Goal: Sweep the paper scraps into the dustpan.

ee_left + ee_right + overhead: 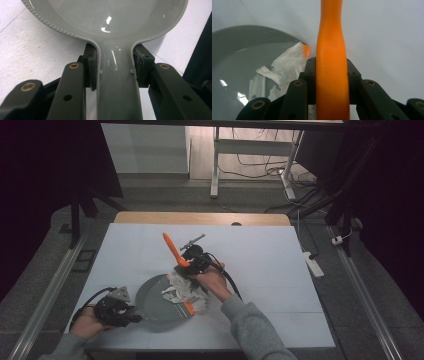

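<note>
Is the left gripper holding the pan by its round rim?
No, the left gripper is shut on the pan's handle, below the round rim.

table: white top | on it: grey pan
</note>
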`<state>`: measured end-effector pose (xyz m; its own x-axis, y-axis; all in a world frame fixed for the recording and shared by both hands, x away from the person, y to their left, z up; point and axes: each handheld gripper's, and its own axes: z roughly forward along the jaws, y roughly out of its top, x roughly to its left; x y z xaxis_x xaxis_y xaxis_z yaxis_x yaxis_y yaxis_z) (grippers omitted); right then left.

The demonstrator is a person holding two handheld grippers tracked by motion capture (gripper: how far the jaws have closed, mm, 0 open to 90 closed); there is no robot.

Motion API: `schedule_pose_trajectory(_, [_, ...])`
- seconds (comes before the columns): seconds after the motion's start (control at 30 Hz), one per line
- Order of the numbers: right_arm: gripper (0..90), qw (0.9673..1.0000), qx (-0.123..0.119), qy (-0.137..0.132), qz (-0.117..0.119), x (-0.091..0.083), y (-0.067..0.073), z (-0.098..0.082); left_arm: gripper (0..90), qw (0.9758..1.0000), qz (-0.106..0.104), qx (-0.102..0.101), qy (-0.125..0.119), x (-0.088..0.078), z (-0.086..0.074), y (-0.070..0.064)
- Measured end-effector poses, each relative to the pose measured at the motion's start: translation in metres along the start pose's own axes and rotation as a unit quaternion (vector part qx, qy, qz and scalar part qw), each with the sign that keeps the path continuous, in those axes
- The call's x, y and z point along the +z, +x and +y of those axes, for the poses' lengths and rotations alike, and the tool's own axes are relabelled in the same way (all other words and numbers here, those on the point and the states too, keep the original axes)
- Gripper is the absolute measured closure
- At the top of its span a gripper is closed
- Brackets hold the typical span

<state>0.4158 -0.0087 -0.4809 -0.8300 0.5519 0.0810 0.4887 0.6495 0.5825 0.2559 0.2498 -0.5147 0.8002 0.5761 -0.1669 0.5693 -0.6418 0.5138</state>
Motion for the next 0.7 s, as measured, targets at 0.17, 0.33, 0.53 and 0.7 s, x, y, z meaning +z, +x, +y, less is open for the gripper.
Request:
schedule_pose_trajectory(0.17, [70.9, 0.9998, -0.012, -0.003, 0.018, 0.003, 0.012, 0.001, 61.4, 1.0000, -0.001, 0.000, 0.000, 0.000, 0.000, 0.000])
schedule_pose_trajectory(0.33, [70.9, 0.9989, -0.027, -0.012, 0.036, 0.004, 0.023, 0.003, 61.4, 1.0000, 0.000, 0.000, 0.000, 0.000, 0.000, 0.000])
schedule_pose_trajectory(0.53, [70.9, 0.9980, -0.040, -0.013, 0.047, 0.004, 0.032, 0.006, 61.5, 1.0000, -0.001, -0.001, 0.000, 0.000, 0.000, 0.000])
schedule_pose_trajectory(0.7, [70.8, 0.9976, -0.053, -0.023, 0.038, 0.000, 0.035, 0.009, 61.4, 1.0000, 0.000, -0.001, 0.000, 0.000, 0.000, 0.000])
